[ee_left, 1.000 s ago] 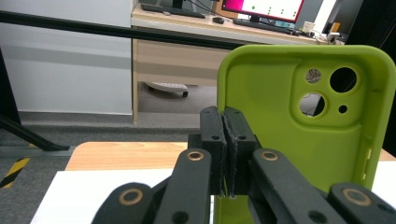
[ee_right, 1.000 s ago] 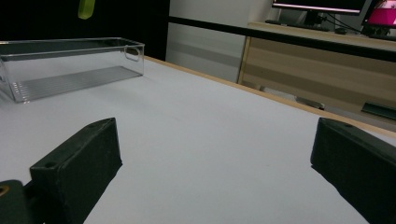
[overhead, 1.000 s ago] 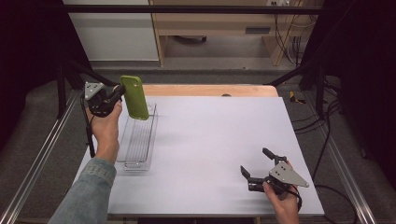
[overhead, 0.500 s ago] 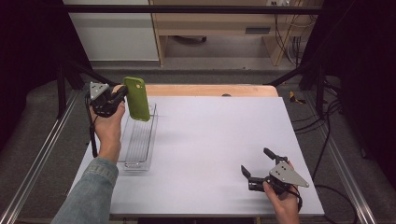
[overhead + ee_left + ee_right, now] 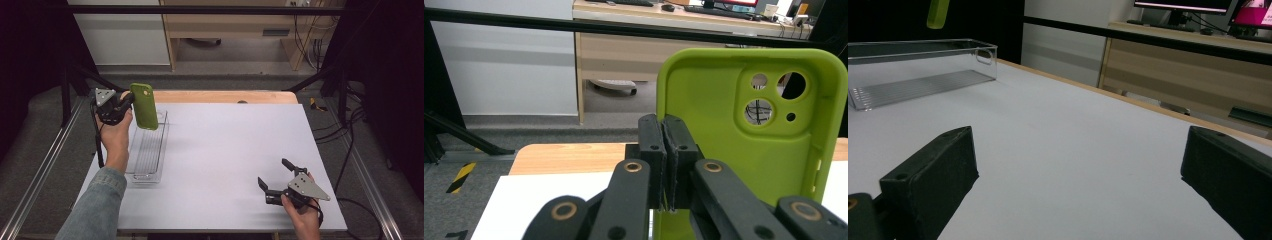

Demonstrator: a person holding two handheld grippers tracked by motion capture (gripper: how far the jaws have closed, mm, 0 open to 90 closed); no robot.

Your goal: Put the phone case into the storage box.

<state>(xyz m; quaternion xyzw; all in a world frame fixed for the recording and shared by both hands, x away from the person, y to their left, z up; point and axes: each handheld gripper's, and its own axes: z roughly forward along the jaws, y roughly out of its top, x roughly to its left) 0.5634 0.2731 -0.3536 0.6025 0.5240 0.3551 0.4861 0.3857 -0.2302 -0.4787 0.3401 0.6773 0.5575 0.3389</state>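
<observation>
- White bench (image 5: 225, 150) carries a clear tray (image 5: 147, 150).
- Left tool (image 5: 125, 103) grips the green phone case (image 5: 144, 106) above it; lower it level inside.
- Right tool (image 5: 274, 181) rests open, aside.

A white table (image 5: 220, 150) with a wooden far edge fills the middle. Behind it stand a wooden desk (image 5: 230, 30) and a white cabinet (image 5: 120, 35). On the desk are monitors (image 5: 1198, 7) and a keyboard (image 5: 719, 9). Cables (image 5: 305, 45) hang at the right, above the grey floor (image 5: 45, 150).
</observation>
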